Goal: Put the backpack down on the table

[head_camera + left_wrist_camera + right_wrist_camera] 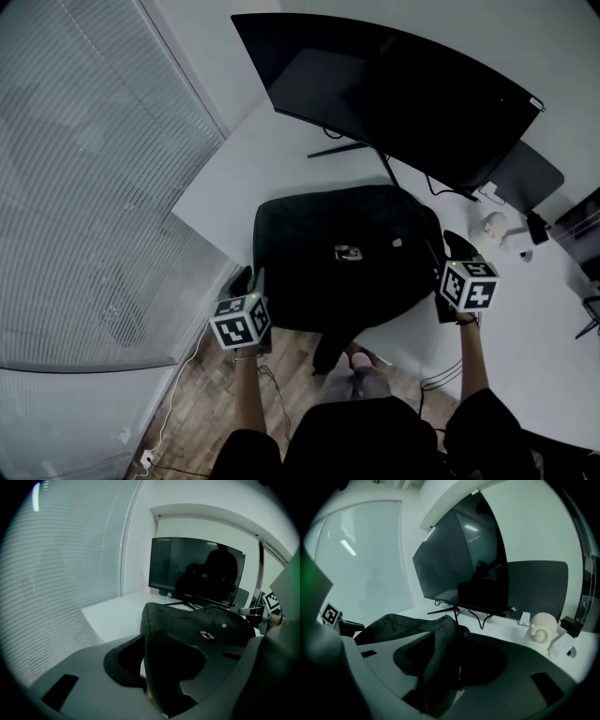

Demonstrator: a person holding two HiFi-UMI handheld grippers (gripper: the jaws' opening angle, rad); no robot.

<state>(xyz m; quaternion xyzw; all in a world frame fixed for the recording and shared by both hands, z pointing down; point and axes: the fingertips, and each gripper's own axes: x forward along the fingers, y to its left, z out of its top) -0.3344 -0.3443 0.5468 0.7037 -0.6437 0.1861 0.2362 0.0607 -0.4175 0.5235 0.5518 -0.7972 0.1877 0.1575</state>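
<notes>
Two grippers hold the black backpack by its sides: the left gripper is clamped on a fold of fabric at the bag's left edge, and the right gripper is closed on the fabric at its right edge. In each gripper view the cloth bunches up between the jaws.

The bag lies flat on the white table, near the front corner. Its near edge seems to reach past the table's front edge.

That overhang is the main risk. If both grips let go here, the weight of the near part could drag the bag off toward the wooden floor. Pushing it further in has its own hazard, because the stand of the curved monitor sits just behind the bag and could be knocked. A small white figurine stands near the right gripper and could be swept over by a wide swing.

The backpack is the only container in sight. No opening shows, so I cannot tell what it holds. It slumps low, which suggests little is inside.
</notes>
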